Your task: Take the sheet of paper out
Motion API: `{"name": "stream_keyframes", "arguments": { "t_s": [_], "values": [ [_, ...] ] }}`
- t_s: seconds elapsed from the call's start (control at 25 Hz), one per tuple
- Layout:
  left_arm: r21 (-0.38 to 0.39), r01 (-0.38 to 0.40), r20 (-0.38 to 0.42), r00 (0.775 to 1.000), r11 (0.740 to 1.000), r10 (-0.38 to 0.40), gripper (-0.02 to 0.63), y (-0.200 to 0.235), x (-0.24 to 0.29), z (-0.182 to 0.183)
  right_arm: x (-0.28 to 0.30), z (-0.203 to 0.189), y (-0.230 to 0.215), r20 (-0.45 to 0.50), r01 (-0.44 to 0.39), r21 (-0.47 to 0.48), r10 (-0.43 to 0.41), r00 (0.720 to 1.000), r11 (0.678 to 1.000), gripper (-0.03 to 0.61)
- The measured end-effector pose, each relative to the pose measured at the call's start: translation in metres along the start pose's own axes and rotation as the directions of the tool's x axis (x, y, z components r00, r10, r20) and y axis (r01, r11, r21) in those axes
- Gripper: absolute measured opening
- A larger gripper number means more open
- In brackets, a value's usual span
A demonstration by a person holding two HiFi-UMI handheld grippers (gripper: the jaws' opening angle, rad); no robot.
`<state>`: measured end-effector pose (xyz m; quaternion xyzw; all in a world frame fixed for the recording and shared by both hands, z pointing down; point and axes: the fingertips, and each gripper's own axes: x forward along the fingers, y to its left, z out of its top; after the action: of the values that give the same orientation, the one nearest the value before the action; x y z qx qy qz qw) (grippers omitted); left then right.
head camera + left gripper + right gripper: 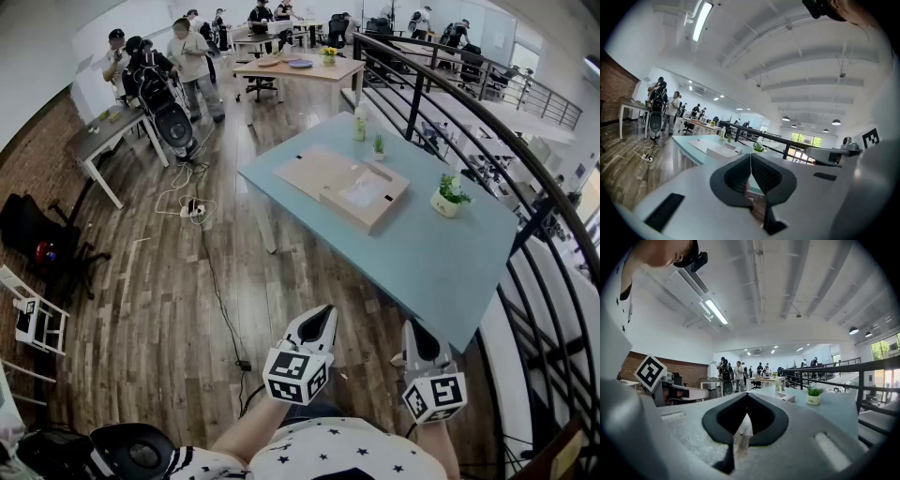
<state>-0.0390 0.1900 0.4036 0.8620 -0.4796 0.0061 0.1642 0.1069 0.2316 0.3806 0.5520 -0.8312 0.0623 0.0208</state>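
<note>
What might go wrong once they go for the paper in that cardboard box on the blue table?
1. The cardboard box lies loose on the table; a one-gripper pull may drag it along.
2. The potted plant and bottle near it might get knocked.
3. The left gripper and right gripper are both shut, short of the table; a thin sheet may crumple when pinched.

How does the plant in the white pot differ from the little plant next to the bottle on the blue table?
The plant in the white pot looks larger and bushier than the little plant. It stands alone near the railing-side edge; the little plant stands beside the bottle at the far edge. Both are green, upright, and on the table.
</note>
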Motion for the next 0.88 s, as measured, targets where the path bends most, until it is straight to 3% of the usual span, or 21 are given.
{"name": "stream_keyframes", "arguments": {
  "t_s": [0.4, 0.88],
  "values": [
    [0.030, -0.011, 0.017, 1.000, 0.999, 0.010, 0.004, -0.016, -0.042, -0.005, -0.045, 0.000, 0.022, 0.028, 0.006, 0.006, -0.006, 1.000, 1.000, 0.006],
    [0.020, -0.021, 0.041, 0.999, 1.000, 0.021, 0.005, -0.018, -0.042, -0.007, -0.046, -0.004, 0.023, 0.036, -0.027, 0.004, 0.027, 0.999, 1.000, 0.006]
  ]
}}
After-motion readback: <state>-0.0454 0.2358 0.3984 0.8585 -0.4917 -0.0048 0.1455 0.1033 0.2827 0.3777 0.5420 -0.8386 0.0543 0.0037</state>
